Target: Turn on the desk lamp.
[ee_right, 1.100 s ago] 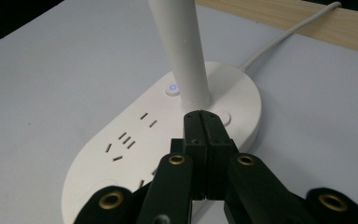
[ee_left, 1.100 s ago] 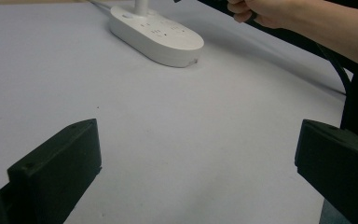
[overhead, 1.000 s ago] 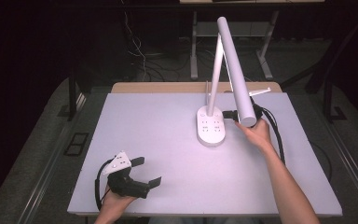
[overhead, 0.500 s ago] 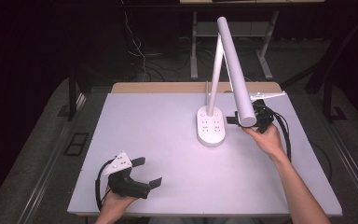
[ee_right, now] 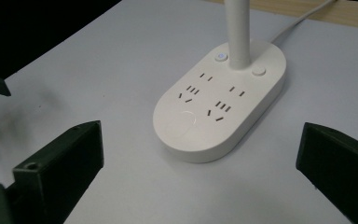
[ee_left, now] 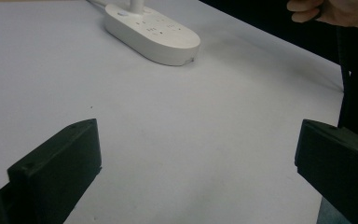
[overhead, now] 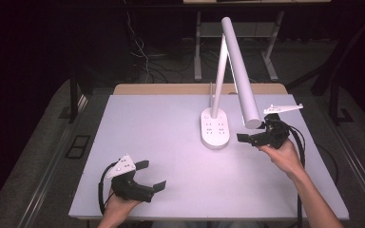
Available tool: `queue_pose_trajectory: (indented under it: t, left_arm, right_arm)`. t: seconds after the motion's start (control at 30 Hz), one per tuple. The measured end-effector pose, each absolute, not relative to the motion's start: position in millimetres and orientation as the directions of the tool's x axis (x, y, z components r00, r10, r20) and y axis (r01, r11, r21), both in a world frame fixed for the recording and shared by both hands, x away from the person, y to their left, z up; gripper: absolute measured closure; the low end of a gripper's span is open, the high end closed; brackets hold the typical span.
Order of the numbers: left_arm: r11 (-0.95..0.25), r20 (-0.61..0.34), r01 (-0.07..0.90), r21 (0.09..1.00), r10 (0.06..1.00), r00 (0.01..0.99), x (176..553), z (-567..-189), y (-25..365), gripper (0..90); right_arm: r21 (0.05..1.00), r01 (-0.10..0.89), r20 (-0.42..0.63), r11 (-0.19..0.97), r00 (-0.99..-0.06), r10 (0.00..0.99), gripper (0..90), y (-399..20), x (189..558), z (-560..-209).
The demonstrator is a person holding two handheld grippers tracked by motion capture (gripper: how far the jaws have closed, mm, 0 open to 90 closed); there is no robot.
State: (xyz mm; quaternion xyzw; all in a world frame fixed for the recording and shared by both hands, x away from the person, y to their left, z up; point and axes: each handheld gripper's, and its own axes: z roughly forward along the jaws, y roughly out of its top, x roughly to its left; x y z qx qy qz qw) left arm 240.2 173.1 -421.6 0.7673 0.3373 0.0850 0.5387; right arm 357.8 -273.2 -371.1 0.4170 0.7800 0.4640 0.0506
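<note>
A white desk lamp stands on the table, with its oval socket base (overhead: 215, 129) right of centre. Its thin stem rises and its long tube head (overhead: 241, 71) slopes down toward the right. My right gripper (overhead: 253, 134) hovers open just right of the base, below the tip of the head. In the right gripper view the base (ee_right: 219, 107) lies ahead between the open jaws, with two round buttons beside the stem (ee_right: 237, 32). My left gripper (overhead: 151, 175) rests open at the front left, holding nothing. The base (ee_left: 154, 32) is far ahead in the left gripper view.
The white table top (overhead: 171, 142) has a wooden strip (overhead: 171, 89) along its back edge. The lamp's cable (ee_right: 303, 18) runs off the back. Dark floor, cables and metal stand legs (overhead: 198, 47) lie beyond the table.
My right gripper has come down and nearer, from beside the lamp head's tip to beside the base. The left gripper has stayed put.
</note>
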Motion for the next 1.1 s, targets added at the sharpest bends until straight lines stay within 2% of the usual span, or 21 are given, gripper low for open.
queue_pose_trajectory:
  t: [0.4, 0.73, 0.8, 1.1]
  left_arm:
    - [-0.185, -0.238, 0.43, 0.884, 0.614, 0.752, 241, -422, 174, 0.0]
    - [-0.187, -0.235, 0.43, 0.883, 0.617, 0.751, 241, -422, 175, 0.0]
    - [-0.189, -0.233, 0.43, 0.883, 0.618, 0.751, 241, -422, 175, 0.0]
    - [-0.19, -0.231, 0.428, 0.883, 0.619, 0.751, 241, -422, 175, 0.0]
  right_arm:
    - [0.796, 0.563, 0.285, 0.224, -0.674, 0.682, 0.6, -279, 310, -376]
    - [0.801, 0.567, 0.303, 0.193, -0.662, 0.686, 0.6, -283, 274, -396]
    - [0.803, 0.559, 0.275, 0.208, -0.656, 0.703, 0.6, -285, 264, -400]
    - [0.812, 0.557, 0.282, 0.174, -0.635, 0.719, 0.6, -290, 244, -410]
